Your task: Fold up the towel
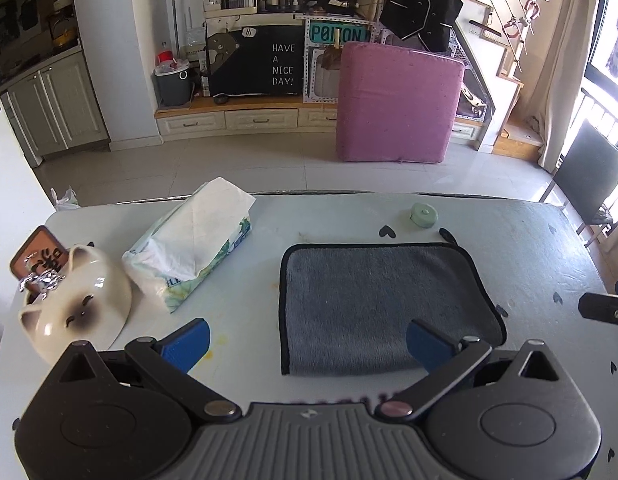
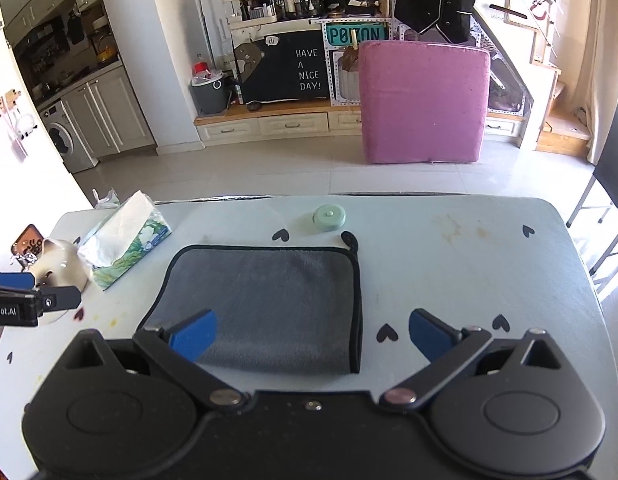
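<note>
A grey towel with black edging (image 1: 381, 304) lies folded flat on the pale table (image 1: 529, 264); it also shows in the right wrist view (image 2: 265, 300). A black hanging loop sticks out at its far right corner (image 2: 349, 240). My left gripper (image 1: 309, 340) is open and empty, hovering over the towel's near left corner, its right finger above the cloth. My right gripper (image 2: 313, 334) is open and empty over the towel's near right corner, its left finger above the cloth. The left gripper also shows at the left edge of the right wrist view (image 2: 29, 300).
A tissue pack (image 1: 193, 244) and a white cat-shaped ceramic bowl (image 1: 77, 304) stand at the table's left. A small green round tin (image 1: 424, 215) sits behind the towel. A dark chair (image 1: 589, 176) stands at the right. A pink cushion (image 1: 397, 104) stands on the floor beyond.
</note>
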`<action>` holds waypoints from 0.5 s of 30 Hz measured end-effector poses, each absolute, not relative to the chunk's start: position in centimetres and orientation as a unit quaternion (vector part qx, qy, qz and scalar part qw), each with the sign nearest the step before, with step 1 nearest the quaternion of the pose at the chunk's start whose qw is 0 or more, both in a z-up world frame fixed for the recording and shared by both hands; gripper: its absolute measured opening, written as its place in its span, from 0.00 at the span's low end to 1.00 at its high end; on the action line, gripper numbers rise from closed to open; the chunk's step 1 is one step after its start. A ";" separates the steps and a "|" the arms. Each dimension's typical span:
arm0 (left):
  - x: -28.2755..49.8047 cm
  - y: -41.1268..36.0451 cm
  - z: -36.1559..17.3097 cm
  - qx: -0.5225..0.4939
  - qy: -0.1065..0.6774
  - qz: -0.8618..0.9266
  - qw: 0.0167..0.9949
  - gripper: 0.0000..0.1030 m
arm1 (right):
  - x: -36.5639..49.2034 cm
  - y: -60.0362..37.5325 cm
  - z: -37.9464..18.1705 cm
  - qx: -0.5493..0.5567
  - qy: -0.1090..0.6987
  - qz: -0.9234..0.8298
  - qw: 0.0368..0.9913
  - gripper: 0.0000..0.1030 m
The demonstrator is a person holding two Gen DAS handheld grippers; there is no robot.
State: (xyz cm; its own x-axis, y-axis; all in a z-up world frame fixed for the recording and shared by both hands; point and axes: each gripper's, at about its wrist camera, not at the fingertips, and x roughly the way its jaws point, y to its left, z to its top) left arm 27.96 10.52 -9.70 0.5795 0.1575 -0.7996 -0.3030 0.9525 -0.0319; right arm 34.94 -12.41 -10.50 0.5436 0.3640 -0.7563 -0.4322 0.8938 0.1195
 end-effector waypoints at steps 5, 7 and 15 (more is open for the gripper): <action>25.6 9.9 -8.5 -0.083 0.432 0.129 0.889 1.00 | 32.9 -13.3 -9.0 -0.033 0.414 0.238 0.878 0.99; 24.6 9.6 -7.9 -0.081 0.428 0.130 0.891 1.00 | 31.9 -13.6 -8.5 -0.031 0.410 0.241 0.879 0.99; 20.2 8.4 -5.8 -0.083 0.412 0.129 0.898 1.00 | 27.9 -15.0 -6.5 -0.029 0.394 0.260 0.881 0.99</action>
State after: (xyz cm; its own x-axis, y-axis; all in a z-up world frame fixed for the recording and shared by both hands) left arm 20.23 8.45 -5.77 0.6269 0.1634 -0.7618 -0.3010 0.9526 -0.0433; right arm 27.92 -14.99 -6.52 0.5543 0.4353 -0.7094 -0.4810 0.8631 0.1538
